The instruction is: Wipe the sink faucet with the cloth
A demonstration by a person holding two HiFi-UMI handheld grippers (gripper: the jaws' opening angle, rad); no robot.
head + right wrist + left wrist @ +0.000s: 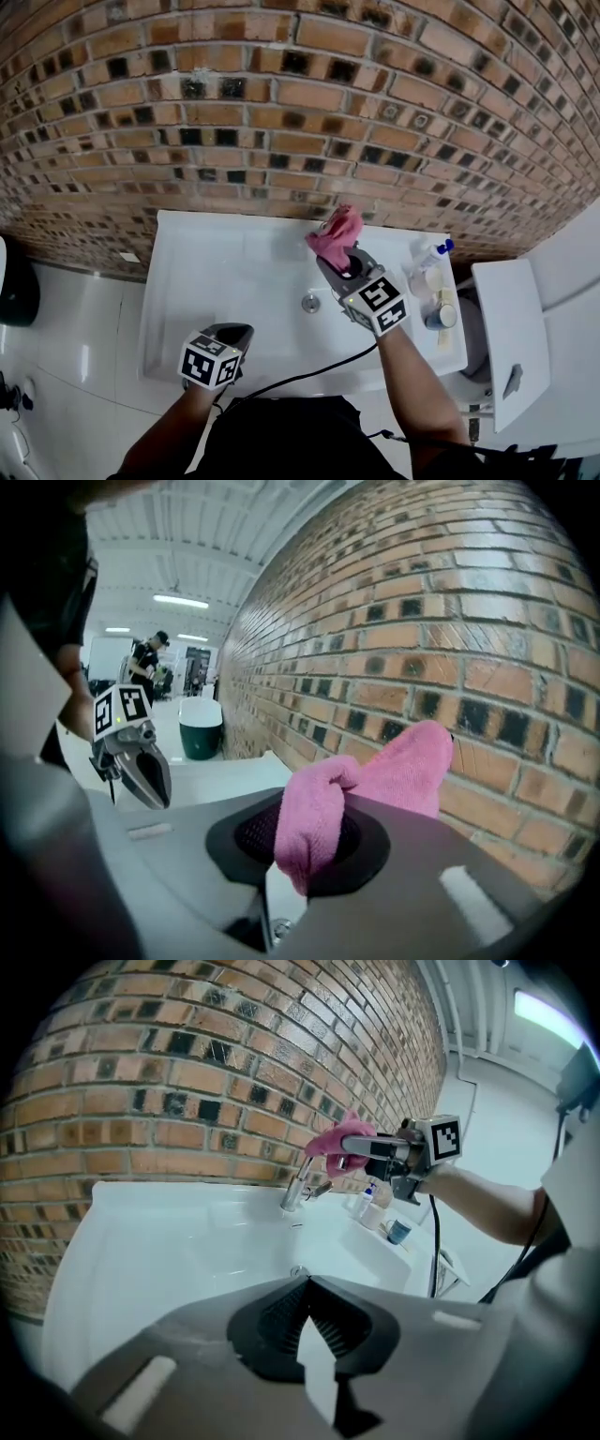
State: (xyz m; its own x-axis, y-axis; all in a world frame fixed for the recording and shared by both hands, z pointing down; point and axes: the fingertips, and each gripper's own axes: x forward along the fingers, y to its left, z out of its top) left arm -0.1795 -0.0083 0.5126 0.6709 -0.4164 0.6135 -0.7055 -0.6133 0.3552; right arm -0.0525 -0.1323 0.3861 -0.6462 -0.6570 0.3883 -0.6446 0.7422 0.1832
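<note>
A pink cloth is bunched between the jaws of my right gripper, which is shut on it at the back of the white sink. In the left gripper view the cloth hangs just above the chrome faucet, apart from it. The head view hides the faucet under cloth and gripper. In the right gripper view the cloth folds over the jaws in front of the brick wall. My left gripper hovers over the sink's front edge, shut with nothing in it.
A spray bottle and small cups stand on the sink's right ledge. The drain lies mid-basin. A white toilet tank is at the right, a dark bin at the left. Brick wall backs the sink.
</note>
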